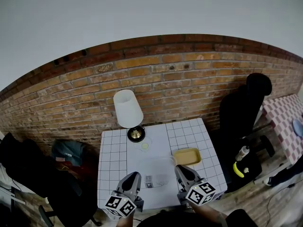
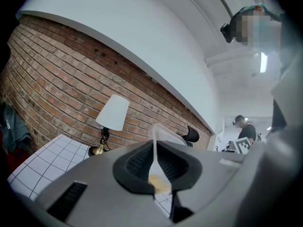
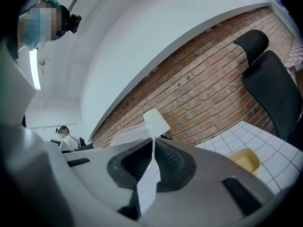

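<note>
**Inspector:** Start at the near end. State of the grippers?

**Assistant:** The left gripper has its jaws pressed together on a thin edge of the clear plastic container. The right gripper is likewise clamped on a thin edge or tab of the same container. Nothing else sits between either pair of jaws.

**Inspector:** Location of the container?

**Assistant:** Directly in front of the lamp, at the near edge of the table, spanning the gap between the two grippers.

**Inspector:** Progress?

**Assistant:** In my judgement the two-sided grasp is complete. Whether the container is clear of the table I cannot tell. It has not been brought to the yellow tray, which lies in front of the lamp and to its right, just beside the right gripper.

**Inspector:** Anything nearer the lamp?

**Assistant:** A small dish with something pale yellow in it, just in front of the lamp base.

**Inspector:** Markings?

**Assistant:** A printed mark shows on or under the container and is too small to read. The marker cubes carry square patterns only, no lettering.

**Inspector:** Beyond the lamp?

**Assistant:** The brick wall is behind it and a black chair stands well to its right.
</note>
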